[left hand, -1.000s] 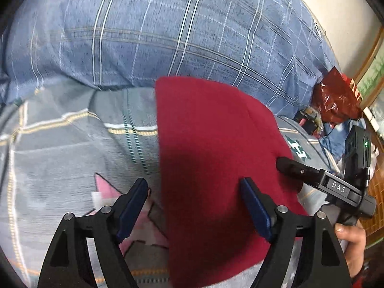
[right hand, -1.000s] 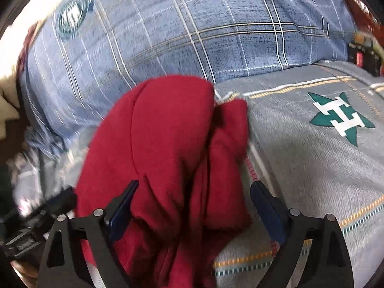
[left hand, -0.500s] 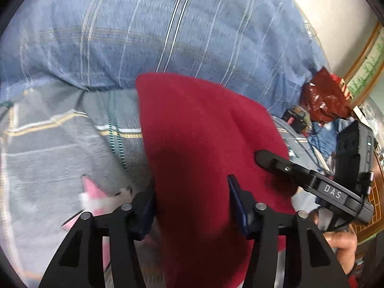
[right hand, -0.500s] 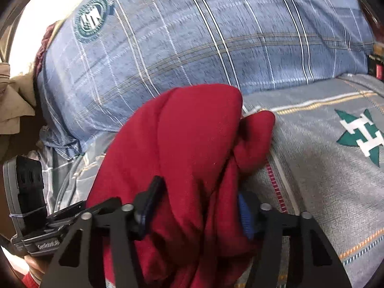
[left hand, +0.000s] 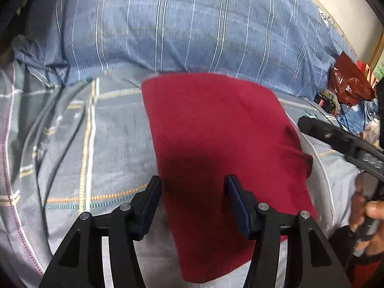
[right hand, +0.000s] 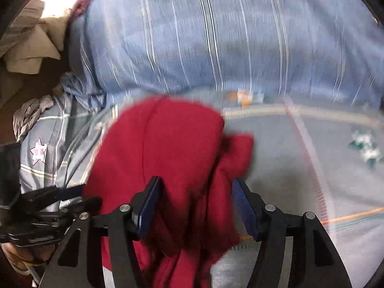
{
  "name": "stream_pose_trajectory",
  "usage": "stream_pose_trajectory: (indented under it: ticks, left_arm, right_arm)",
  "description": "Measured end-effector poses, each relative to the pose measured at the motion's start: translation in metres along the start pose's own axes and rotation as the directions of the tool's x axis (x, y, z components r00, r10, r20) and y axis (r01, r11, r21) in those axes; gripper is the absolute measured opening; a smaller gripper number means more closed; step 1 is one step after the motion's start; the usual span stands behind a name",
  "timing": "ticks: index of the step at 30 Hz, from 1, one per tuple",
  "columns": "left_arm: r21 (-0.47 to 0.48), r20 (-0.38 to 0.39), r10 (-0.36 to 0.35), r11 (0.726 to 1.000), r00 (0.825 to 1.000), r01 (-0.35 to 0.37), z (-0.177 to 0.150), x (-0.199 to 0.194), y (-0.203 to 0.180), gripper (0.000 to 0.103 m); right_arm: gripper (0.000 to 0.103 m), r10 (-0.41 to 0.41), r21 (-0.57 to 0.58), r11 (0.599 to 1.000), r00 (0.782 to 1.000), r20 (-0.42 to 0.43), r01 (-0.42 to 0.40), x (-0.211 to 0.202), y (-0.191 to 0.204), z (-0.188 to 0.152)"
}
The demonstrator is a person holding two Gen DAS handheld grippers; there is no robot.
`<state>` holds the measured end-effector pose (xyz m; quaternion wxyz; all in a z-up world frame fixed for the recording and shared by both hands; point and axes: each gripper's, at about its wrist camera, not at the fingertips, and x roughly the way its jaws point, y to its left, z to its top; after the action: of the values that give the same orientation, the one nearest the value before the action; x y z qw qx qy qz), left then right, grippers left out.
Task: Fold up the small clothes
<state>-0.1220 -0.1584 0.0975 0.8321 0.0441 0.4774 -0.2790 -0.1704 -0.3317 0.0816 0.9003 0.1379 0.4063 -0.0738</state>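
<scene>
**Inspector:** While both sets of fingers are easing apart, record the item. The red garment (left hand: pixel 216 148) lies on the grey checked bedspread (left hand: pixel 108 144), near the blue plaid pillow (left hand: pixel 192 28).

**Assistant:** The left gripper (left hand: pixel 193 204) stands part open over the flat left edge; cloth lies between the fingers, apparently unpressed. The right gripper (right hand: pixel 195 206) straddles the bunched right side, likewise loose.

**Inspector:** Handling?

**Assistant:** Judged soft, light and limp (it will sag and drag). Take hold at the near corners or a hem, never the bunched middle.
</scene>
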Motion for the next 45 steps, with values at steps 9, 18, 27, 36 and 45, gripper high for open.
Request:
stream_pose_trajectory:
  ticks: [9,18,27,36,45]
  left_arm:
    - [0.043,0.087,0.061,0.997,0.994,-0.065,-0.029,0.006,-0.008,0.076]
    - [0.017,0.163,0.099,0.995,0.982,-0.103,-0.038,-0.017,-0.003,0.075]
    - [0.023,0.194,0.152,0.987,0.969,-0.159,-0.049,-0.034,-0.003,0.075]
    - [0.014,0.226,0.129,0.991,0.966,-0.135,-0.059,-0.058,-0.003,0.079]
    - [-0.003,0.215,0.140,0.990,0.966,-0.143,-0.071,-0.069,0.001,0.080]
  right_arm:
    - [0.055,-0.031,-0.127,0.992,0.998,-0.048,0.024,0.037,0.030,0.000]
    - [0.066,-0.014,-0.059,0.998,0.999,-0.034,0.012,0.005,0.026,-0.019]
    - [0.074,-0.109,-0.084,0.991,0.993,-0.047,0.105,0.020,0.037,-0.043]
    - [0.082,-0.080,-0.010,0.997,0.996,0.034,0.080,-0.027,0.042,-0.046]
    - [0.087,-0.077,-0.010,0.997,0.994,0.073,0.078,-0.044,0.060,-0.050]
